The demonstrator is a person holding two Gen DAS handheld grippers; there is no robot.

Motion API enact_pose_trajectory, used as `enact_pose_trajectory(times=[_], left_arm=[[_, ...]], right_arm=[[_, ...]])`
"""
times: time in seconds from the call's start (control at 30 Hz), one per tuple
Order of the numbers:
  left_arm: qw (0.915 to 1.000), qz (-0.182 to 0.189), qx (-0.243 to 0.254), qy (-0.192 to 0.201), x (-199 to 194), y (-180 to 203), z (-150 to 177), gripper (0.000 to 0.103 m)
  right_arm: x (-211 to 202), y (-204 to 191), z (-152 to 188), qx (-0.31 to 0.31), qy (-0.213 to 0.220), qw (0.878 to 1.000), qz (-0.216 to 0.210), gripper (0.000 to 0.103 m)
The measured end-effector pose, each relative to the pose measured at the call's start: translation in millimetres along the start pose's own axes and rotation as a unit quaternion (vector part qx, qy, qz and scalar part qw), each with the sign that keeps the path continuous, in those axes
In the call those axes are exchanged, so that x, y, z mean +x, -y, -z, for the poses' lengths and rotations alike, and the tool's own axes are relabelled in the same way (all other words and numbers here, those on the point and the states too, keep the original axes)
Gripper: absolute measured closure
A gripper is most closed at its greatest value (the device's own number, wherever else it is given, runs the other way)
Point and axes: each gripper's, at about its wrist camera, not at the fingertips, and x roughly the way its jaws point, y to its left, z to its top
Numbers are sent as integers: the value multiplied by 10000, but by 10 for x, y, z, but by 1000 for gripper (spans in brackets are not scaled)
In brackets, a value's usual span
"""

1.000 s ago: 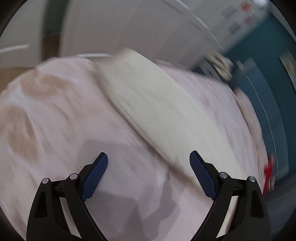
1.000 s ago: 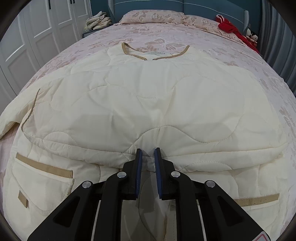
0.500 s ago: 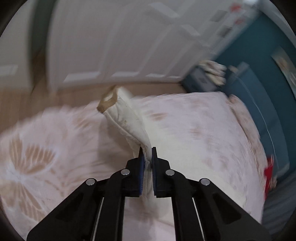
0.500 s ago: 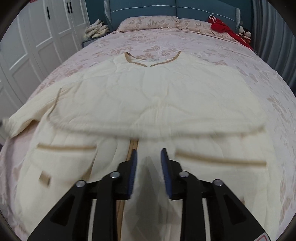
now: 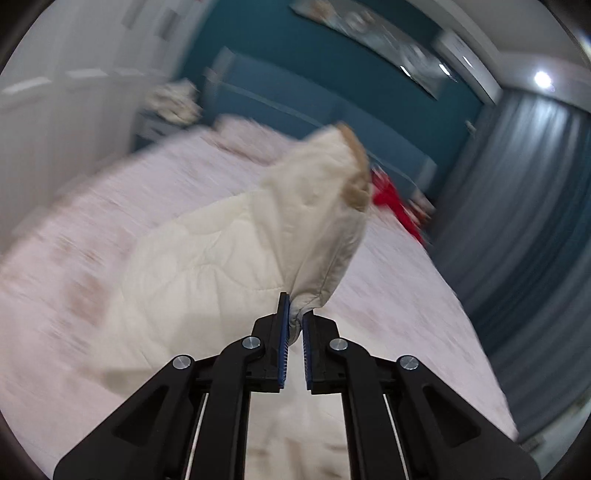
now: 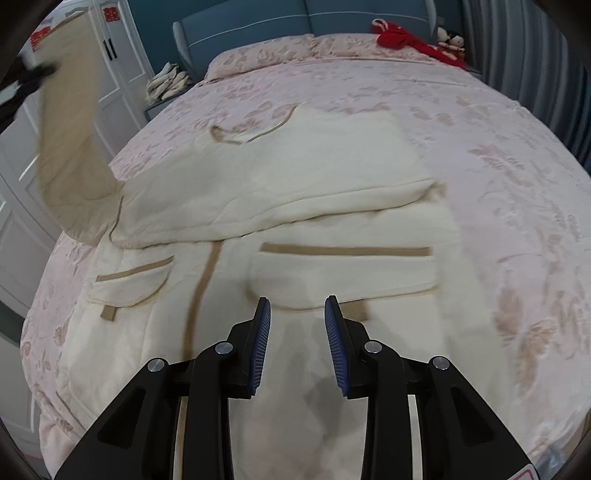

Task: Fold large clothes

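Note:
A cream quilted jacket [image 6: 288, 206] with tan trim lies spread on the bed, its right sleeve folded across the chest. My left gripper [image 5: 294, 314] is shut on the jacket's left sleeve [image 5: 295, 221] and holds it lifted in the air, the tan cuff hanging beyond. In the right wrist view that sleeve [image 6: 70, 147] rises at the far left. My right gripper [image 6: 297, 314] is open and empty, hovering over the jacket's lower front near a pocket [image 6: 343, 273].
The bed [image 6: 517, 184] has a pink floral cover and pillows at a teal headboard [image 6: 295, 18]. A red cloth [image 6: 406, 38] lies near the pillows. White wardrobe doors [image 6: 22, 206] stand on the left, grey curtains [image 5: 517, 221] on the right.
My left gripper closed on the sleeve and swung it up over the bed. My right gripper let go of the folded right sleeve, opened and drew back.

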Motion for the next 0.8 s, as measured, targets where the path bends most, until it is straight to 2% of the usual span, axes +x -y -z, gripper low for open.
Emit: enact_pose_trajectory(times=[0.03,0.1,0.13,0.17,0.27,0.37,0.43,0.47,0.57,0.7,0.8], left_arm=[[9994,184,-4,-287,170,153,184,94],[9960,413,-131,-777,413,285,549,76],[9931,423,-265,-1059,530,300,754,49],[9916,347,-425,-1173,555,271,913,34],[9867,282,-1121,-1141,483,-48,1278,31],[9784,-188,-1802,-993,306,-581,1480,30],[9675,-496,-2320,-871,231,-986,1530,30],[9586,-611,-2656,-829,187,-1235,1540,31],[9397,-678,-3312,-523,115,-1793,1450,33],[9256,-620,-3727,-214,162,-2125,1295,35],[9070,-441,-4183,-209,320,-2368,1320,39]], right_arm=[[-46,62,-23,3,37,10000,39,73],[-127,185,-85,-5,113,9999,130,68],[-153,249,-116,-2,136,9998,162,61],[-172,298,-147,7,150,9997,177,58],[-210,480,-298,105,224,9996,157,52],[-160,576,-455,307,229,9993,-33,47],[-76,621,-550,467,212,9985,-179,47],[-23,623,-588,542,195,9981,-239,47],[199,600,-683,731,74,9966,-377,47],[496,562,-706,1037,-185,9930,-532,47],[720,557,-714,1317,-411,9882,-660,47]])
